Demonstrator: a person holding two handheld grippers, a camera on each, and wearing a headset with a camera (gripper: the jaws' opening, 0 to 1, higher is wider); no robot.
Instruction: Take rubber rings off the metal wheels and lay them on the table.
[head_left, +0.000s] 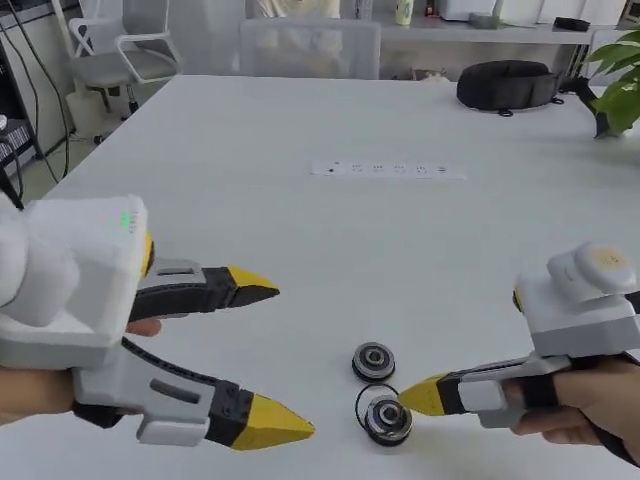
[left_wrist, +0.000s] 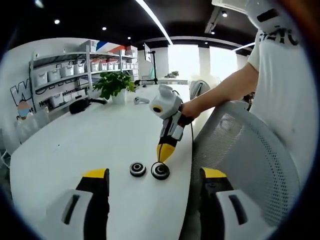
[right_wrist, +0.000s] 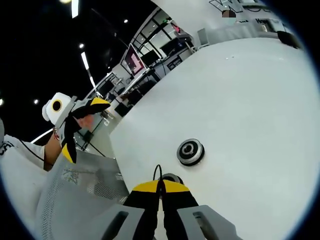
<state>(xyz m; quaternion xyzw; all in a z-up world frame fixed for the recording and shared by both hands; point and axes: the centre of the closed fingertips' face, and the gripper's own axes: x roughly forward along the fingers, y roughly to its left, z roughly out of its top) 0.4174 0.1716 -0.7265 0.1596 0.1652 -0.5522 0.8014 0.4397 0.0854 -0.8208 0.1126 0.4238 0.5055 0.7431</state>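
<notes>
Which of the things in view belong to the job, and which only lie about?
For the job: near wheel, far wheel, rubber ring, right gripper pinching it, open left gripper.
Lying about: power strip, black bag, plant.

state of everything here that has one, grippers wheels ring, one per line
left gripper, open, jaws wide apart, holding nothing
right gripper, shut on the rubber ring
rubber ring, pinched, partly pulled off the near wheel
near wheel, flat on the table, ring coming off
far wheel, flat, untouched, dark rim looks in place
</notes>
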